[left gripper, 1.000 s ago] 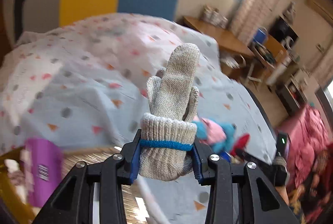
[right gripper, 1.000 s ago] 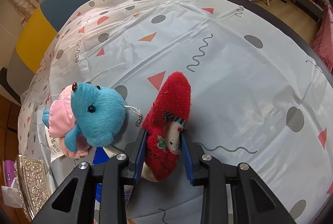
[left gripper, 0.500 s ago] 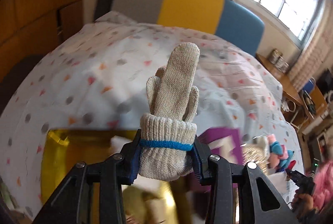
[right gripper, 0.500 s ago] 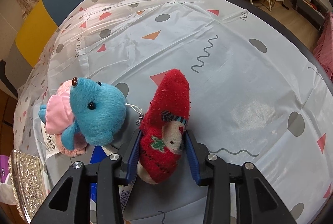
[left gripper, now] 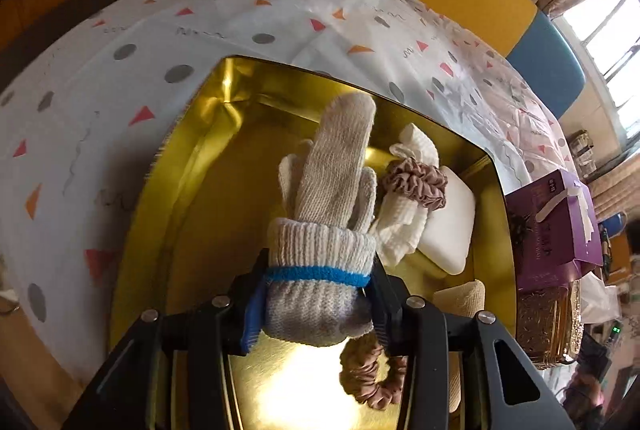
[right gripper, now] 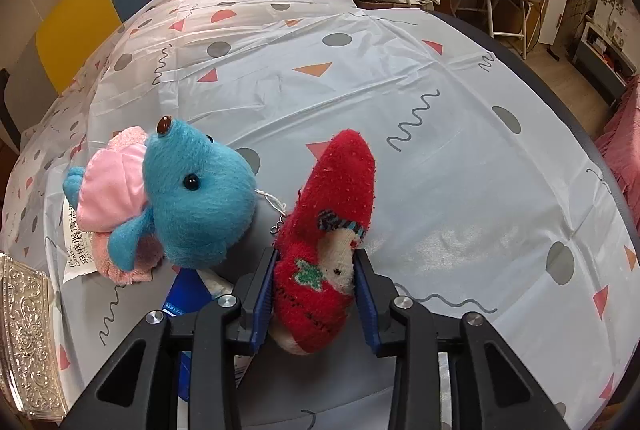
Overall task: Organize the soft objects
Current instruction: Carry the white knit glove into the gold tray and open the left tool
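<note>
My left gripper (left gripper: 316,304) is clamped on the cuff of a knit glove (left gripper: 332,198), its jaws just easing apart, over the gold tin (left gripper: 188,150) where scrunchies (left gripper: 414,182) lie. My right gripper (right gripper: 314,300) pinches a red sock (right gripper: 328,230) beside the blue plush (right gripper: 196,198), jaws just closing in. Both are light and floppy — the bunched cuff is the surest hold.
</note>
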The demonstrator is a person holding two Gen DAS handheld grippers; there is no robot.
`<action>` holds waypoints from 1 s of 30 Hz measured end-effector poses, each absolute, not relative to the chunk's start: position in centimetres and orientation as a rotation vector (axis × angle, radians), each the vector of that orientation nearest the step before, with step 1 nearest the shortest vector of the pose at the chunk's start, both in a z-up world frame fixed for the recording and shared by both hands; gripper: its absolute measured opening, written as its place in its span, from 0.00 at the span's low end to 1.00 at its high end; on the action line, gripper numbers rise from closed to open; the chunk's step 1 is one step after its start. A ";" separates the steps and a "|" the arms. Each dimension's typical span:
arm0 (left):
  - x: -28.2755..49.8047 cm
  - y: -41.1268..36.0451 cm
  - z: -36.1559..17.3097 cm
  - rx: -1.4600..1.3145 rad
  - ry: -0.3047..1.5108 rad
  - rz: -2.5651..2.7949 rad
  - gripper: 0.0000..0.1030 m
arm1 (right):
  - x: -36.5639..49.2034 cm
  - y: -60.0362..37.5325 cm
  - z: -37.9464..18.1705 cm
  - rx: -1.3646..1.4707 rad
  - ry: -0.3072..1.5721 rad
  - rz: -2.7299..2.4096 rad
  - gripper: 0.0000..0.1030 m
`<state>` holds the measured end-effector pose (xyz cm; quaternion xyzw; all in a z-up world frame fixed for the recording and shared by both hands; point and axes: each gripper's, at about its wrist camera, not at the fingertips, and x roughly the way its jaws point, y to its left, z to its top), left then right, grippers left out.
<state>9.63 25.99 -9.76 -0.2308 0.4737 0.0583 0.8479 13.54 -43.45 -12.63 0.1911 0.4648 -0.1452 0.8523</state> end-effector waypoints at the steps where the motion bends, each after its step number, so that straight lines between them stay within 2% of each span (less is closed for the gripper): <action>1: 10.1 25.5 -9.9 -0.475 0.994 0.116 0.45 | 13.5 -43.4 -12.6 0.400 0.978 -0.307 0.35; 5: 12.0 24.4 -10.4 -0.468 0.983 0.117 0.55 | 13.4 -43.4 -12.6 0.410 0.972 -0.307 0.35; 7: 12.4 24.1 -10.1 -0.450 0.975 0.135 0.70 | 13.4 -43.5 -12.7 0.417 0.970 -0.304 0.35; 19: 7.2 22.1 -8.5 -0.398 0.901 0.179 0.74 | 13.5 -43.9 -12.7 0.438 0.978 -0.288 0.38; 23: 6.1 20.7 -8.4 -0.394 0.912 0.145 0.74 | 13.3 -44.3 -12.5 0.484 0.967 -0.284 0.28; 30: 4.4 18.2 -7.6 -0.302 0.905 0.094 0.74 | 12.5 -45.8 -11.6 0.529 0.906 -0.343 0.23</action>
